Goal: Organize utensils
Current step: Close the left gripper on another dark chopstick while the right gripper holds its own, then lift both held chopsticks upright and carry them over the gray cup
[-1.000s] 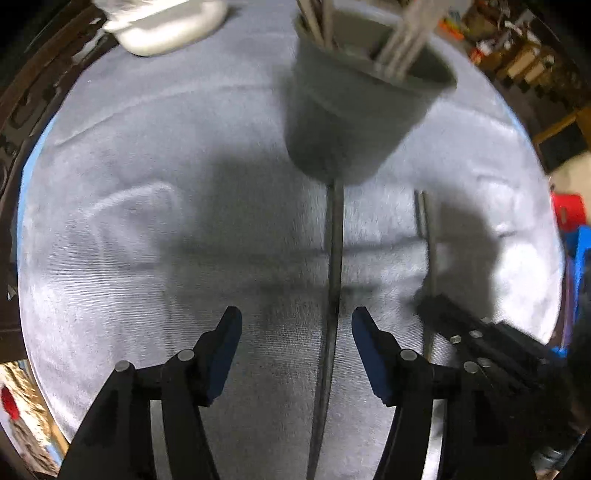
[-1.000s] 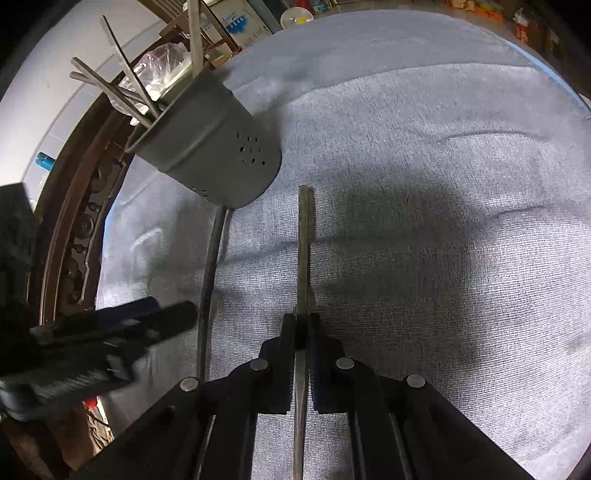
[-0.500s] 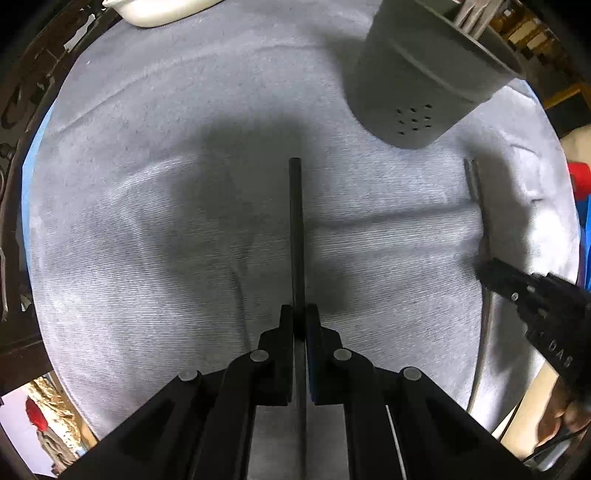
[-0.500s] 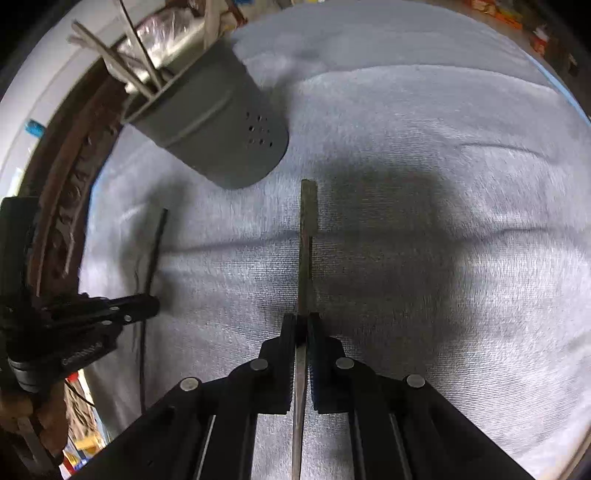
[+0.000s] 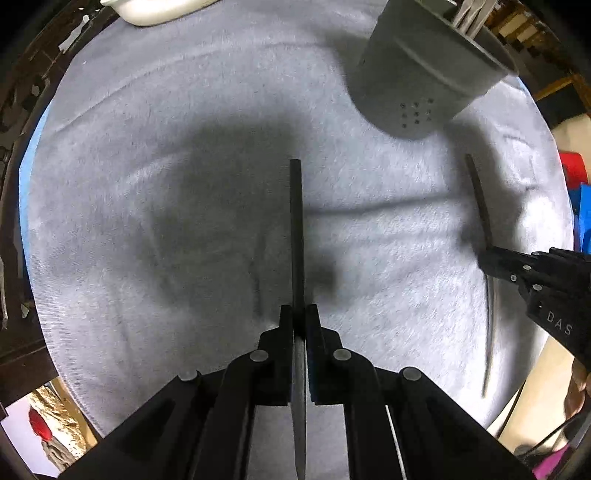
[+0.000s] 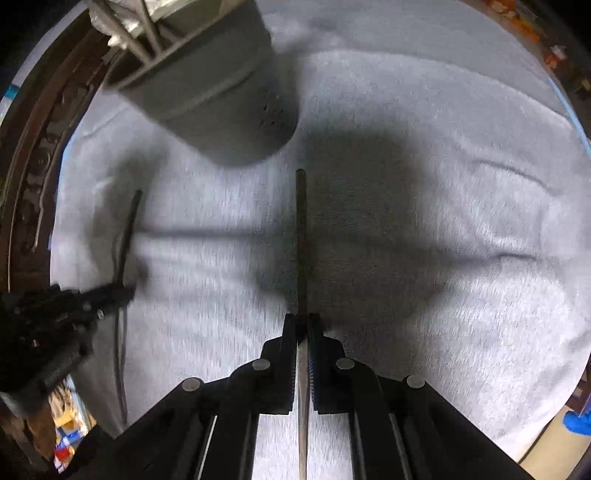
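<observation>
My left gripper is shut on a dark flat utensil handle that points forward, held above the grey cloth. My right gripper is shut on a second thin metal utensil, also lifted. A grey perforated utensil holder with several utensils in it stands ahead, to the right in the left wrist view and at the upper left in the right wrist view. Each gripper shows in the other's view: the right one, the left one, each with its utensil.
A grey cloth covers the round table. A white dish sits at the far edge. A dark carved wooden rim runs along the left. Clutter and boxes lie beyond the table.
My left gripper closed on the dark utensil and lifted it. Both grippers have risen with their utensils, and the right one has moved closer to the holder.
</observation>
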`<control>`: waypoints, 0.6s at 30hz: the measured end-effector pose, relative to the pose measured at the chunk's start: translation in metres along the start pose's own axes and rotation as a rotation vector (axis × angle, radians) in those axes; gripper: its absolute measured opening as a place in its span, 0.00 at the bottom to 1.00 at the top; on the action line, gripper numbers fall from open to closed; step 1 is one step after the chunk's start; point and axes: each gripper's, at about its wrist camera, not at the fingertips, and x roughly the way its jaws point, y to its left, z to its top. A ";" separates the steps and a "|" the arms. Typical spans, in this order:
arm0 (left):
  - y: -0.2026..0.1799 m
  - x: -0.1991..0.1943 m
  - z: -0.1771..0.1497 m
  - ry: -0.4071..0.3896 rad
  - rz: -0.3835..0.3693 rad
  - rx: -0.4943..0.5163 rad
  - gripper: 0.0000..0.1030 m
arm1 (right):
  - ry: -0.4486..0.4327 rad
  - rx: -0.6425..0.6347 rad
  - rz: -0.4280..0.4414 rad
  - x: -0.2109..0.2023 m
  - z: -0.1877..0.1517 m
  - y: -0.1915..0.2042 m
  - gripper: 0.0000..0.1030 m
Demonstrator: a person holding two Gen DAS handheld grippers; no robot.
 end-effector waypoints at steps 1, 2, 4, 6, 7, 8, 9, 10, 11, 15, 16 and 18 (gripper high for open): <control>-0.002 -0.001 0.000 0.014 0.000 0.009 0.06 | 0.022 -0.011 -0.017 0.000 0.000 0.001 0.07; -0.001 0.001 0.001 0.028 -0.002 0.015 0.06 | 0.035 -0.016 -0.032 0.001 0.001 0.001 0.07; 0.003 0.004 0.003 0.049 -0.004 0.017 0.06 | 0.085 -0.033 -0.047 0.004 0.007 0.003 0.09; 0.004 0.007 0.006 0.064 0.001 0.023 0.06 | 0.127 -0.046 -0.055 0.007 0.013 0.006 0.09; 0.004 0.006 0.010 0.070 0.005 0.026 0.06 | 0.143 -0.053 -0.061 0.008 0.016 0.008 0.09; 0.003 0.013 0.010 0.076 0.009 0.030 0.06 | 0.156 -0.059 -0.067 0.009 0.019 0.009 0.09; 0.002 0.014 0.012 0.084 0.012 0.034 0.06 | 0.173 -0.077 -0.085 0.011 0.026 0.017 0.09; 0.003 0.013 0.015 0.090 0.010 0.032 0.06 | 0.180 -0.091 -0.098 0.012 0.028 0.020 0.09; 0.002 0.015 0.015 0.094 0.008 0.028 0.06 | 0.184 -0.100 -0.110 0.013 0.029 0.024 0.09; 0.005 0.016 0.021 0.107 -0.013 0.012 0.06 | 0.148 -0.107 -0.112 0.011 0.027 0.034 0.07; 0.008 0.013 0.021 0.104 -0.017 0.008 0.06 | 0.118 -0.080 -0.081 0.008 0.027 0.029 0.07; 0.017 0.004 0.017 0.088 -0.051 -0.013 0.06 | 0.056 -0.030 -0.034 0.000 0.023 0.017 0.07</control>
